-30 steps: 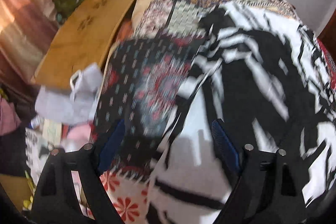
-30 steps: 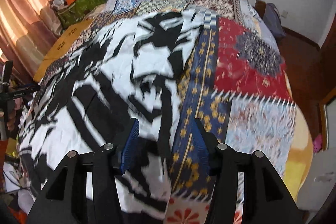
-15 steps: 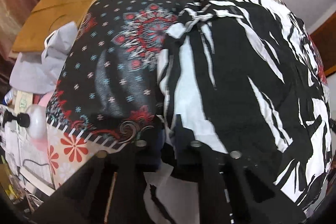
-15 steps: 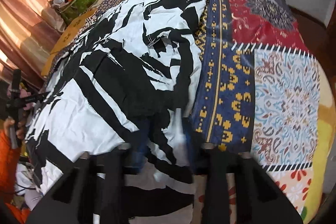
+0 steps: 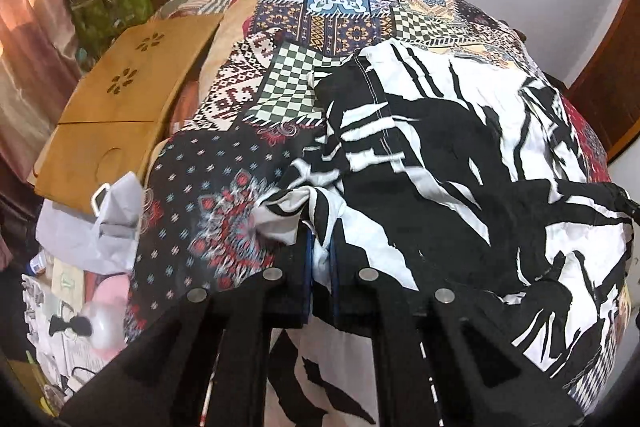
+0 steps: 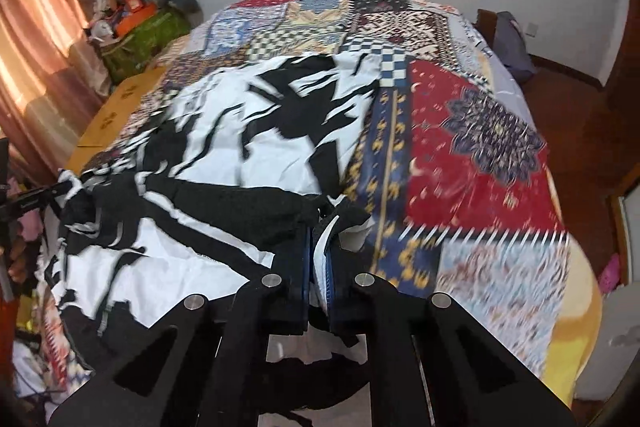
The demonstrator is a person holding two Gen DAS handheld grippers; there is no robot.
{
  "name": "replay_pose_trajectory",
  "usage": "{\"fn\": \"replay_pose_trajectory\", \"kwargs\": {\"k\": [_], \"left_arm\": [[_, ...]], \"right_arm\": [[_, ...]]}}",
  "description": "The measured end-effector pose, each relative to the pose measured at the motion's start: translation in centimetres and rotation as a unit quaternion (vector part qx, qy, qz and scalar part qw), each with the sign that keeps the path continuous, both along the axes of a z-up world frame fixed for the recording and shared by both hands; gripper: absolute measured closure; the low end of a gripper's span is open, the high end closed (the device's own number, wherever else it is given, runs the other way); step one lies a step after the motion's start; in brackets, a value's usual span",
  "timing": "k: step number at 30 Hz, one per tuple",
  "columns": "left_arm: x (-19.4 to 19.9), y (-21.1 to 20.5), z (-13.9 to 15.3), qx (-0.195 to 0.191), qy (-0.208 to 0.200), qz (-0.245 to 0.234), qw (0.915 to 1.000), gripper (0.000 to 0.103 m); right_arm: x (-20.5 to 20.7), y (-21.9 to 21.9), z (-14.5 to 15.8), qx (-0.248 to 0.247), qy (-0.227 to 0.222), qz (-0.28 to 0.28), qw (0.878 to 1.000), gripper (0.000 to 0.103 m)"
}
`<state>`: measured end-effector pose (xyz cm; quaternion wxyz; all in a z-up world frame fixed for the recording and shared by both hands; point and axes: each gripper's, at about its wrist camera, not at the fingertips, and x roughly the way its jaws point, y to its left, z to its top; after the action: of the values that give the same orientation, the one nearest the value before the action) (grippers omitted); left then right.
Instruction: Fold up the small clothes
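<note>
Black-and-white garment (image 5: 460,155): thin, creased woven cloth printed in jagged streaks and blotches, with a stitched seam along one edge. It lies spread over the patchwork bedspread (image 5: 224,195), a flat cover of squares in checks, florals and medallions, on the bed. Beside the bed in the left wrist view stands a pale wooden board (image 5: 116,115) with flower-shaped cut-outs, and a crumpled grey cloth (image 5: 100,227) lies below it.

A second ago both pairs of blue-padded jaws stood apart above the flat cloth. Now each is closed on a pinch of fabric, and the near edge is gathered into ridges and lifted off the bedspread, more so than half a second ago.

The left hand-held gripper (image 5: 320,259) is clamped on a bunched white-and-black fold at the garment's near left corner; the cloth runs up and to the right from it. The right hand-held gripper (image 6: 318,251) is clamped on the near right edge, next to the blue-and-yellow band of the bedspread, with the garment stretching away to its left, where the other tool shows at the picture's edge.
</note>
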<state>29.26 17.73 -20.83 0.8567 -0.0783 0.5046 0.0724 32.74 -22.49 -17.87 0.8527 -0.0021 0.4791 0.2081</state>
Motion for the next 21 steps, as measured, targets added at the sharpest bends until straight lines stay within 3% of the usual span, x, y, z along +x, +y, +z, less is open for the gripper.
{"fn": "replay_pose_trajectory", "kwargs": {"k": [2, 5, 7, 9, 13, 20, 21], "left_arm": [[0.9, 0.3, -0.9, -0.007, 0.013, 0.007, 0.9999, 0.093], [1.0, 0.7, -1.7, -0.01, 0.032, 0.02, 0.9992, 0.077], [0.5, 1.0, -1.4, -0.015, 0.028, 0.017, 0.9994, 0.059], [-0.5, 1.2, -0.9, -0.017, 0.016, 0.011, 0.9997, 0.05], [-3.1, 2.0, -0.2, -0.014, 0.013, 0.015, 0.9997, 0.048], [-7.6, 3.4, -1.8, -0.056, 0.035, 0.031, 0.9973, 0.046], [-8.1, 3.3, -2.3, -0.066, 0.038, 0.029, 0.9967, 0.042]], "right_arm": [[1.0, 0.1, -0.7, -0.005, 0.011, -0.001, 1.0, 0.095], [1.5, -0.2, -1.5, -0.016, 0.036, -0.011, 0.999, 0.084], [1.1, -0.7, -1.4, -0.017, 0.039, -0.015, 0.999, 0.072], [0.4, -1.4, -0.9, -0.013, 0.032, -0.017, 0.999, 0.063], [-1.5, -2.8, 0.4, -0.014, 0.018, -0.019, 1.0, 0.057], [-5.6, -4.6, 0.5, -0.003, 0.028, -0.023, 0.999, 0.056], [-6.1, -4.7, 0.0, -0.003, 0.034, -0.025, 0.999, 0.056]]}}
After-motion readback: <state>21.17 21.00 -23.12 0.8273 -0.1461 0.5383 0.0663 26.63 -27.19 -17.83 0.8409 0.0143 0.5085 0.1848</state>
